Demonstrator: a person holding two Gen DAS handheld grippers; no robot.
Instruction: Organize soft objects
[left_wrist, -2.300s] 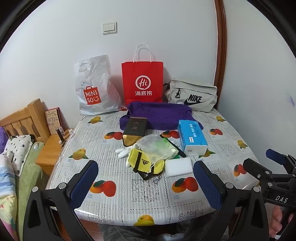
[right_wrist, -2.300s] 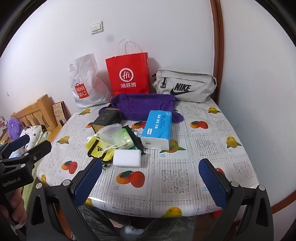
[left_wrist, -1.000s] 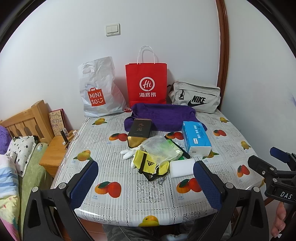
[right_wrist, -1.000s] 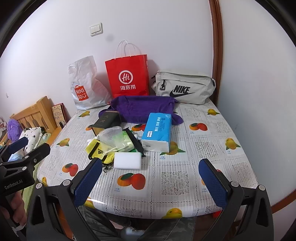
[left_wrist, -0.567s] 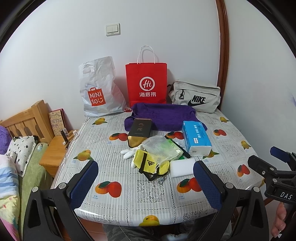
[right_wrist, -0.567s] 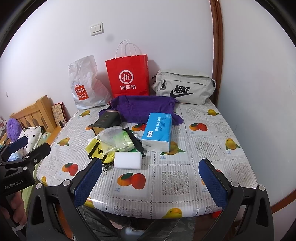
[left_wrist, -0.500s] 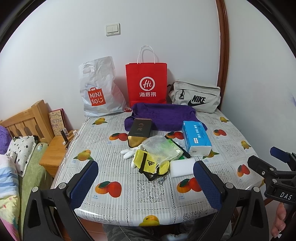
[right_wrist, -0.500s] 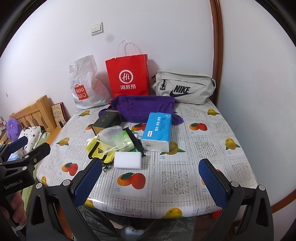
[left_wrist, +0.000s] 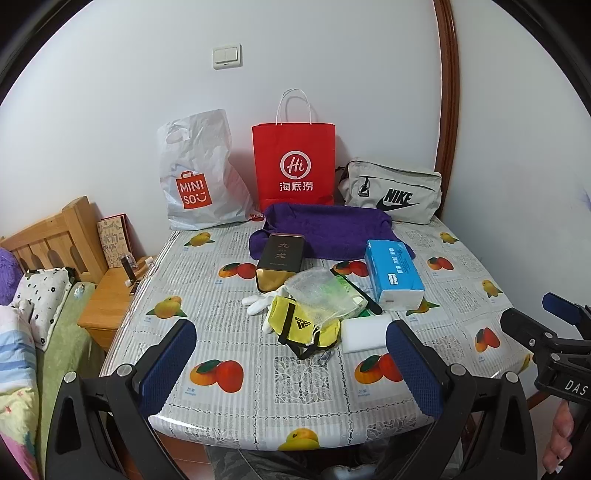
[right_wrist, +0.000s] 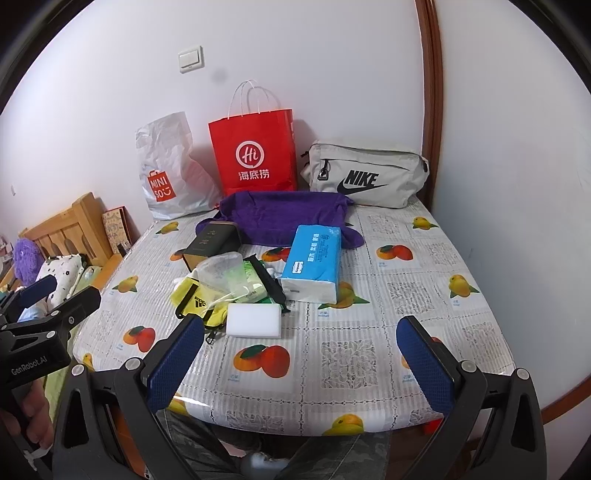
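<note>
Two handheld grippers hang over the near edge of a table covered in a fruit-print plastic cloth (left_wrist: 236, 295), both with blue-padded fingers spread wide and nothing between them. The left gripper (left_wrist: 291, 363) fills the bottom of the left wrist view; the right gripper (right_wrist: 301, 363) fills the bottom of the right wrist view. Each also appears at the other view's lower edge, gripped by a hand.

The soft items sit clustered at mid-frame. A white rectangular sponge block (left_wrist: 365, 334) lies nearest the grippers, touching a yellow Adidas fabric pouch with black straps (left_wrist: 297, 325) to its left. Overlapping the pouch is a clear plastic bag holding green packets (left_wrist: 325, 293), with a white glove (left_wrist: 258, 301) poking out at its left. Just right of the bag rests a blue soft pack of tissues (left_wrist: 393, 273). Behind the cluster lies a dark rectangular tin with a gold end (left_wrist: 279, 260), its far end resting on a crumpled purple towel (left_wrist: 328, 229).

Against the white wall in the upper half of the frame stand a white Miniso plastic bag (left_wrist: 195, 173), a red paper bag with white handles (left_wrist: 293, 162) and a grey Nike waist bag (left_wrist: 391, 192). A wooden headboard (left_wrist: 44, 236) shows at left.
</note>
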